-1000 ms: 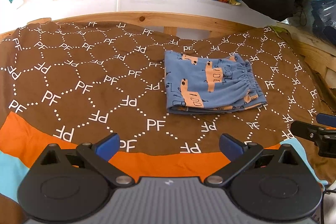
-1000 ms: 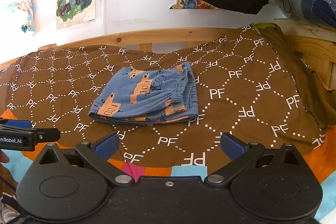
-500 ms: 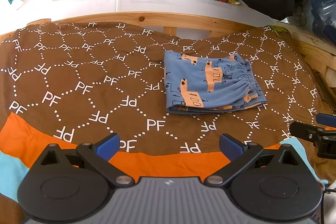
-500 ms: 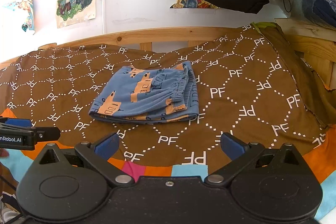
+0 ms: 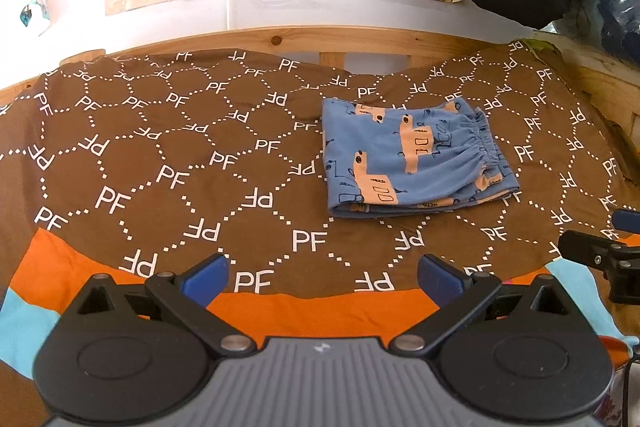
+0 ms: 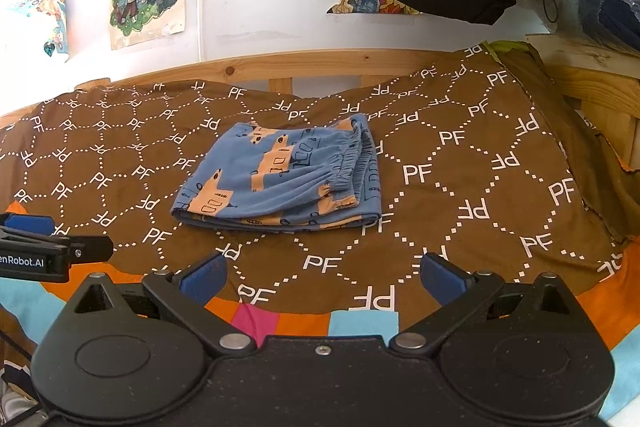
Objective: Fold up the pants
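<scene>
The small blue cotton pants with orange vehicle prints (image 5: 412,159) lie folded into a compact, roughly rectangular stack, flat on the brown bedspread patterned with white "PF" letters and dotted hexagons (image 5: 180,163). The gathered elastic waistband (image 5: 482,143) sits at the stack's right end, ruffled and slightly raised. Several fabric layers show along the near edge (image 6: 276,223), where the fold rounds over at the left corner. The stack rests toward the far middle of the bedspread, nearer its wooden-frame side than its orange-bordered near edge.
</scene>
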The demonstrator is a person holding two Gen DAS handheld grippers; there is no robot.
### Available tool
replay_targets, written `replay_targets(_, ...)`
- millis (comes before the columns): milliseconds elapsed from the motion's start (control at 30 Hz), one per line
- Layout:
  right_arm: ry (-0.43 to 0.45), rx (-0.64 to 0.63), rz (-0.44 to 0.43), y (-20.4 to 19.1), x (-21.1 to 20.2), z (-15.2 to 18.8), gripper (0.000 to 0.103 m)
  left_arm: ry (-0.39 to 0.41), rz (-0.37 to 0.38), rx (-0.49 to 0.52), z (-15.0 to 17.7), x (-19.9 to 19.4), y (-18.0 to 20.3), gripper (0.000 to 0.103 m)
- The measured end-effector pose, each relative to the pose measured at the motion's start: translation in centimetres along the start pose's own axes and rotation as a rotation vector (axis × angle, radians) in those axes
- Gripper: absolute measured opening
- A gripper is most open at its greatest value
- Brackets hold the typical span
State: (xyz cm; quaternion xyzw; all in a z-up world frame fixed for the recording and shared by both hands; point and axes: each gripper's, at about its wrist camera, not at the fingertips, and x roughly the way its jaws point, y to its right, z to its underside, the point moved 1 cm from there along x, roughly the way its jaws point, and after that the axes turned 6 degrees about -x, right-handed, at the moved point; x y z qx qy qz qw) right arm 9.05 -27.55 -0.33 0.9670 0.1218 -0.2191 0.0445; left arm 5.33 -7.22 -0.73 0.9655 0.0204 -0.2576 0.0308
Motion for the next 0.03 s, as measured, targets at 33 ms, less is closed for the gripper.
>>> replay_targets(33, 0.0, 0.0, 0.0, 0.01, 0.01, 0.0, 0.102, -0.001, 0.001, -0.002, 0.01, 0.01, -0.06, 0.103)
